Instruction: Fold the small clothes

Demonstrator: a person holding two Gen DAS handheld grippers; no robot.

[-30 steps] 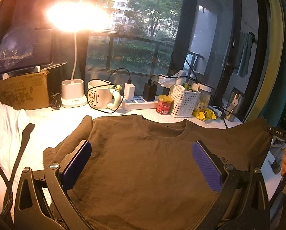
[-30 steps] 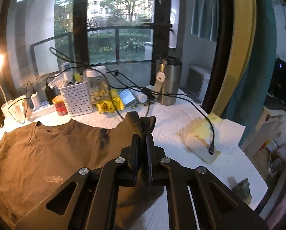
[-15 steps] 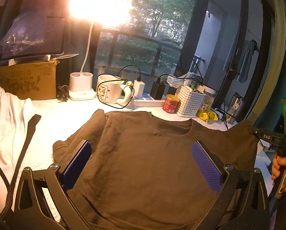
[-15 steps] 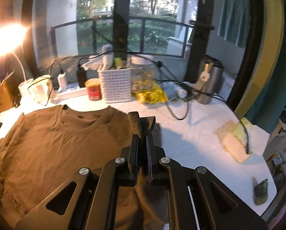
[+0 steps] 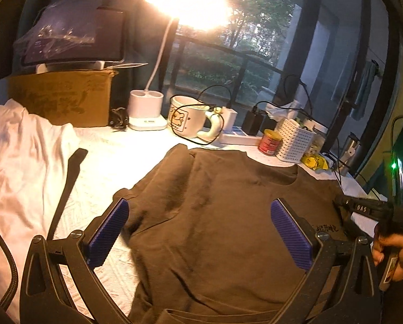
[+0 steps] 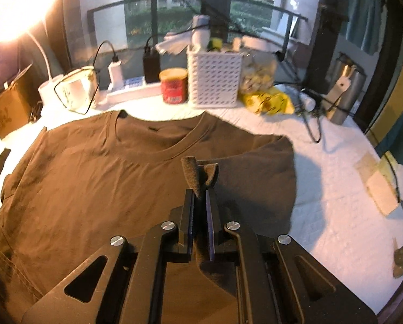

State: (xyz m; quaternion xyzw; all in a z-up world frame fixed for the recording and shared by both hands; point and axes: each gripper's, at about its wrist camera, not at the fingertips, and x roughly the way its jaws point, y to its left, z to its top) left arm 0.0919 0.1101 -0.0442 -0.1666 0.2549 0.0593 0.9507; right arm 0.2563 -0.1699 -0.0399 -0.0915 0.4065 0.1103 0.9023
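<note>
A brown T-shirt (image 5: 215,216) lies spread front-up on the white table, collar toward the window; it also shows in the right wrist view (image 6: 99,178). My left gripper (image 5: 198,226) is open and empty, hovering over the shirt's left half, blue pads wide apart. My right gripper (image 6: 200,202) is shut on the shirt's right sleeve (image 6: 201,172), which is folded inward over the body. The right gripper also shows in the left wrist view (image 5: 368,210), at the shirt's right edge.
White cloth (image 5: 18,167) lies at the left. Along the back stand a cardboard box (image 5: 61,97), lamp base (image 5: 146,110), mug (image 5: 185,120), power strip (image 6: 131,94), red can (image 6: 173,85), white basket (image 6: 215,81), yellow packet (image 6: 269,102) and steel flask (image 6: 345,89). Cables (image 6: 312,124) trail at the right.
My right gripper has carried the sleeve leftward over the shirt body. My left gripper has drifted left, so more of the shirt's left sleeve and the white cloth show.
</note>
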